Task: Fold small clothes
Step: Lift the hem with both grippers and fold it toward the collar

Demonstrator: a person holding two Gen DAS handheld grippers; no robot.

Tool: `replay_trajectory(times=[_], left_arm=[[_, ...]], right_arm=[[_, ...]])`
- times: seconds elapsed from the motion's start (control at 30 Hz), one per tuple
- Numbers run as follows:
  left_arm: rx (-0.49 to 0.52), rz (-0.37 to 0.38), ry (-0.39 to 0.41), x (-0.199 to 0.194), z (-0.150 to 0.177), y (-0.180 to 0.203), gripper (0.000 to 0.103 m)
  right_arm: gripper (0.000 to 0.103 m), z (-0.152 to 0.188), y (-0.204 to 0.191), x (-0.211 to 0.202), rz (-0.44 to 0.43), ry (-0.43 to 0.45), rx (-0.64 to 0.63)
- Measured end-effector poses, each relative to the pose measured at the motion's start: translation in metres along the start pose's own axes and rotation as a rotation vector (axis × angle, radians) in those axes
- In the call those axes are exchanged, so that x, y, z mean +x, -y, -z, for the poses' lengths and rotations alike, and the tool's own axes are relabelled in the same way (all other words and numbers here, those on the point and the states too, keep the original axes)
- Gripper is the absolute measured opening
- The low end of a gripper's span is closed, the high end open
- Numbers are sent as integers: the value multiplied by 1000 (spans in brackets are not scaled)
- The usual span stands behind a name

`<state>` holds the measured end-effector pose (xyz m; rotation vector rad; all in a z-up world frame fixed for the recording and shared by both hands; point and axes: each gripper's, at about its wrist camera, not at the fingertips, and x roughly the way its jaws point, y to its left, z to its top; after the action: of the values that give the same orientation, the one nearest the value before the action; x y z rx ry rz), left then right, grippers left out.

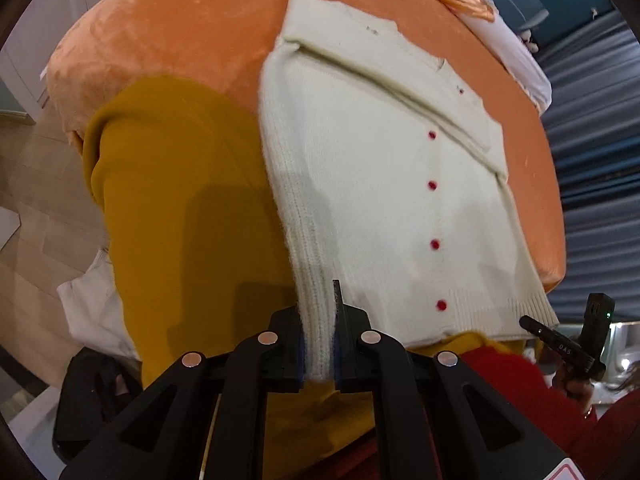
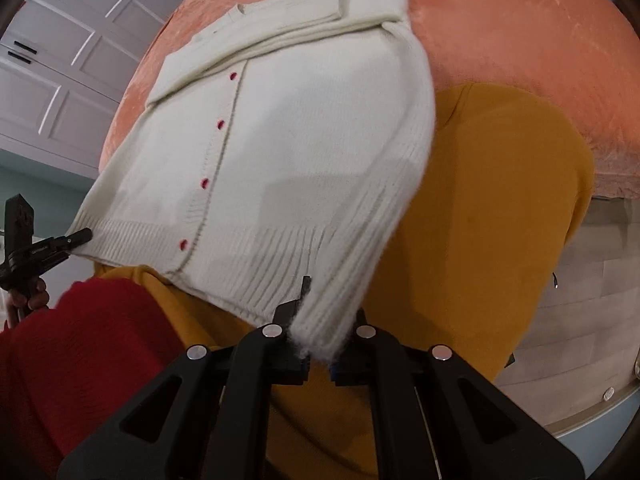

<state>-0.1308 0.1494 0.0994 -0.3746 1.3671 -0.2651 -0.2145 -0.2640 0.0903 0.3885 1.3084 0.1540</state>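
A cream knit cardigan [image 1: 380, 184] with red buttons lies on an orange bed cover [image 1: 180, 32], its sleeves folded across the chest. My left gripper [image 1: 319, 344] is shut on the ribbed hem corner. My right gripper [image 2: 318, 340] is shut on the other hem corner of the cardigan [image 2: 280, 152]. The hem end is lifted off the bed, over a mustard yellow garment [image 1: 180, 220]. The right gripper shows at the right edge of the left wrist view [image 1: 560, 344], and the left gripper shows at the left edge of the right wrist view [image 2: 76, 236].
The mustard garment [image 2: 480, 200] lies under and beside the cardigan, hanging over the bed edge. A red cloth [image 2: 80, 360] is at the near edge. White wardrobe doors [image 2: 60, 60] stand left. A white and orange bundle [image 1: 500, 32] sits at the far bed corner.
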Motion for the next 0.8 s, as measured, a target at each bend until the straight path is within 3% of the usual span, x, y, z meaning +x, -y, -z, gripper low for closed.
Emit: replay_trajectory(times=[0.13, 0.2, 0.33, 0.43, 0.57, 0.8], left_arm=[[46, 29, 153, -11, -54, 12, 7], [65, 68, 295, -20, -97, 19, 7], [72, 95, 466, -14, -157, 31, 7], [31, 78, 516, 15, -203, 36, 7], [1, 22, 551, 44, -238, 36, 7], [-39, -9, 560, 72, -272, 31, 7]], right_arm=[[5, -60, 6, -24, -35, 215, 27], [5, -89, 13, -31, -58, 334, 53], [5, -149, 26, -20, -109, 535, 115], [5, -188, 29, 0, -122, 588, 157], [5, -220, 36, 19, -130, 634, 201], [5, -265, 45, 52, -141, 650, 294]])
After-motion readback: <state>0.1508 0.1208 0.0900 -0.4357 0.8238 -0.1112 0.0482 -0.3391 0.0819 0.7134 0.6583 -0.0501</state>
